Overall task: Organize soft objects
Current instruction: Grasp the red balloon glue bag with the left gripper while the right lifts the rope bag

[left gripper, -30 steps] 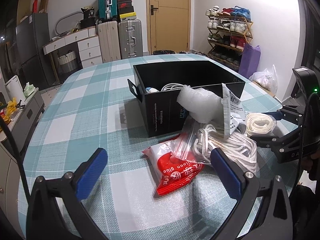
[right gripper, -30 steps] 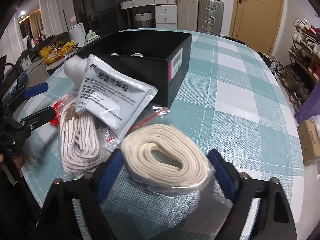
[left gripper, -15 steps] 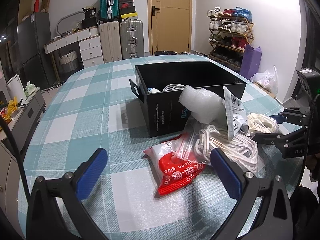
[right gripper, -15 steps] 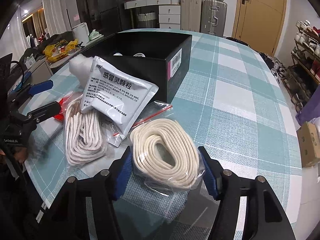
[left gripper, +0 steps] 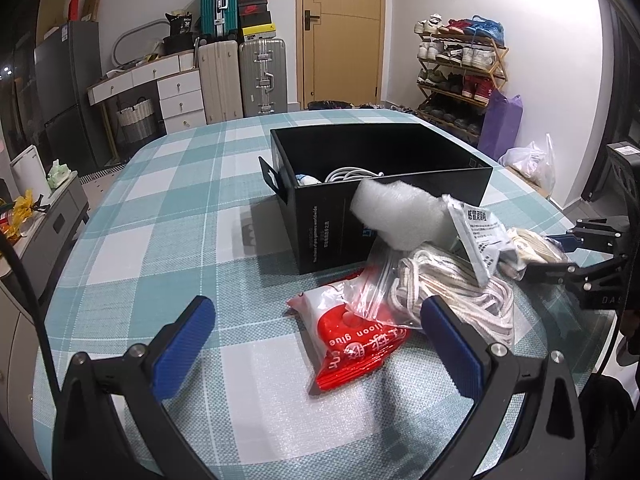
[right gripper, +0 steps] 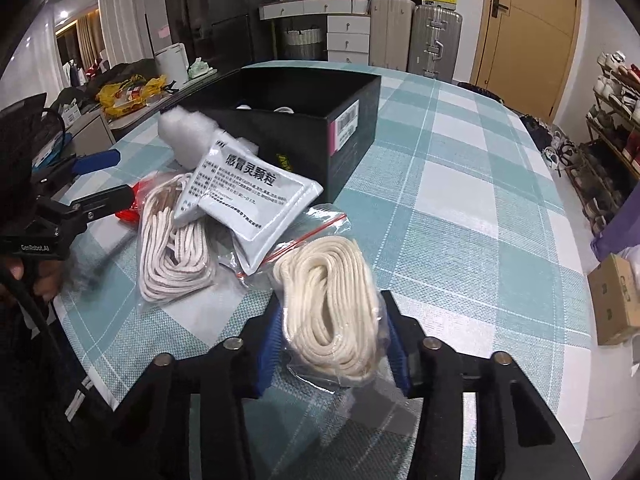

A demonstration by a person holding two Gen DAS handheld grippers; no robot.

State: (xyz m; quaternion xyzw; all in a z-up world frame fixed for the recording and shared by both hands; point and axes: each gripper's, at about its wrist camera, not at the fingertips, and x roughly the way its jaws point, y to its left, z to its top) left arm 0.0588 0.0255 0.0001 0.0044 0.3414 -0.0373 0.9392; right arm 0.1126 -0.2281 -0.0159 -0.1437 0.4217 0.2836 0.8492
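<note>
Fingers of the right gripper [right gripper: 332, 354] have just closed onto the bagged cream rope coil [right gripper: 330, 304] on the near desk [right gripper: 460, 216]; left gripper [left gripper: 320, 344] gapes empty; black box [right gripper: 288, 128] holds few items, four remain outside.

On the checked desk [left gripper: 168, 240], the left claw [left gripper: 316, 344] stands wide open over a red packet [left gripper: 352, 340], with bagged white rope [left gripper: 456, 288], a white foam piece [left gripper: 400, 216] and a sachet [left gripper: 478, 236] beside the black box [left gripper: 320, 228].
</note>
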